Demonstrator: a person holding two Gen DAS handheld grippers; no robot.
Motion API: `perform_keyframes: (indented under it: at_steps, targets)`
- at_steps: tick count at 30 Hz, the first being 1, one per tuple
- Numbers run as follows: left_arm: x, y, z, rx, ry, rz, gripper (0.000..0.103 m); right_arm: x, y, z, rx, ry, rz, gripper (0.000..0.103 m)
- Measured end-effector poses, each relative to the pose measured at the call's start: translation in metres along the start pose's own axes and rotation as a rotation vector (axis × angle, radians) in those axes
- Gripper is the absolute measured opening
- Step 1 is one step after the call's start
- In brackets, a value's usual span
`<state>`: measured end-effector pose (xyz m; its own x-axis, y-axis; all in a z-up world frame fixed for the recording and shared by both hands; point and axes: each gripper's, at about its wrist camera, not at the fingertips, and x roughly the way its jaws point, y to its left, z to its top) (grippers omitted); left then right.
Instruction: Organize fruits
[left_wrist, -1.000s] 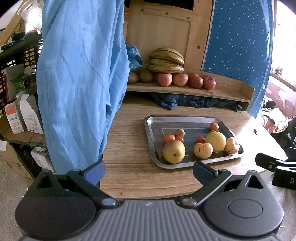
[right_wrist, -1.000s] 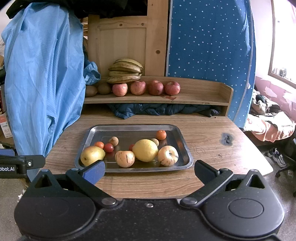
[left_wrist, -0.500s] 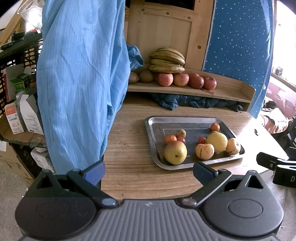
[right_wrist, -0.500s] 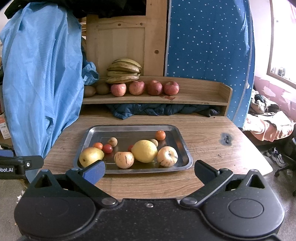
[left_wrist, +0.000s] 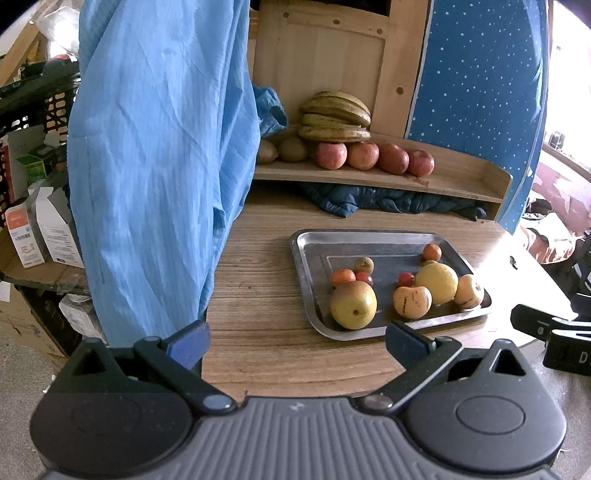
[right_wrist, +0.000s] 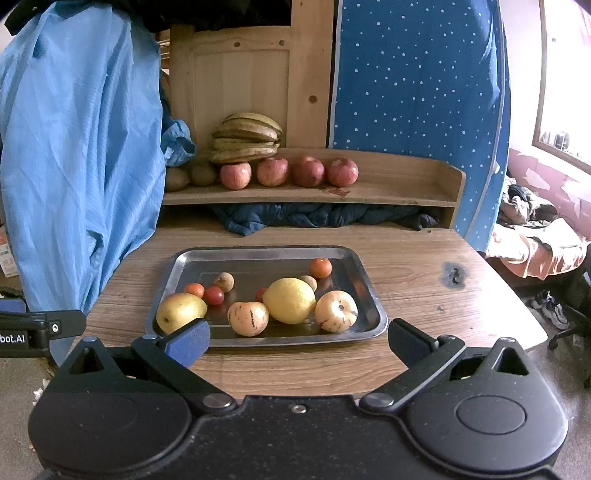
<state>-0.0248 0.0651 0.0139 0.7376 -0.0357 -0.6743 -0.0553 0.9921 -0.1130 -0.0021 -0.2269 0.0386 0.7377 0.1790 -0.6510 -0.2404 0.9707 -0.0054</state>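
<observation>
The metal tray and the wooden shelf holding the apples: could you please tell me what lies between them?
In the right wrist view, bare wooden tabletop runs from the metal tray back to a crumpled dark blue cloth tucked beneath the wooden shelf with the apples.

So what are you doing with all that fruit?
Someone is sorting fruit with two hand-held grabbers. Right now the left tool and the right tool are both open and empty, held near the table's front edge and pointing at the metal tray of mixed fruit. Apples and bananas already sit on the wooden shelf behind.
</observation>
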Motion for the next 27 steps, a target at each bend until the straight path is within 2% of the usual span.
perform_keyframes:
  at_steps: [27]
  targets:
    - [0.023, 0.005, 0.01, 0.009, 0.034, -0.037, 0.103, 0.018, 0.008, 0.004, 0.01, 0.028, -0.03, 0.102]
